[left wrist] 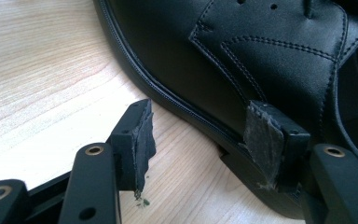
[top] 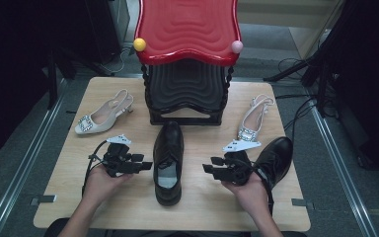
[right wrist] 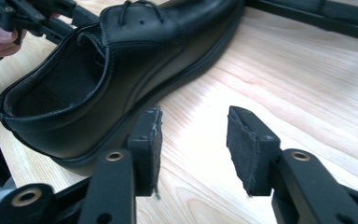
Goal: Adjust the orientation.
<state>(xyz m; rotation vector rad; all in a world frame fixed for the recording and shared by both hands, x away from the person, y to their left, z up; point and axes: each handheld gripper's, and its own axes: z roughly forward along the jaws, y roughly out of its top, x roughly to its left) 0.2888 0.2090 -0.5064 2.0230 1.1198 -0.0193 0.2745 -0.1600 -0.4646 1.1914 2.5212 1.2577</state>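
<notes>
Both sets of fingers stand apart with nothing between them. The left gripper (top: 140, 164) sits at the left flank of the black lace-up shoe (top: 168, 160); in the left gripper view one of its fingers (left wrist: 266, 140) is at the sole edge near the heel notch, touching or just shy of it, I cannot tell which, while the other hangs over bare wood. The right gripper (top: 208, 169) faces the shoe's other flank, its fingers (right wrist: 249, 147) clear of the leather.

My reading is that the shoe has been set down or is about to be taken up, with no grip on it now. A pick-up would call for the fingers to close on the collar or the sole.

The shoe lies in the middle of the counter (top: 79, 197), toe toward the black shoe rack (top: 185, 98) at the far edge and heel toward the near edge. It is smooth dark leather with stitched panels, laces and a grey insole. Its partner (top: 275, 158) lies by the right edge.
</notes>
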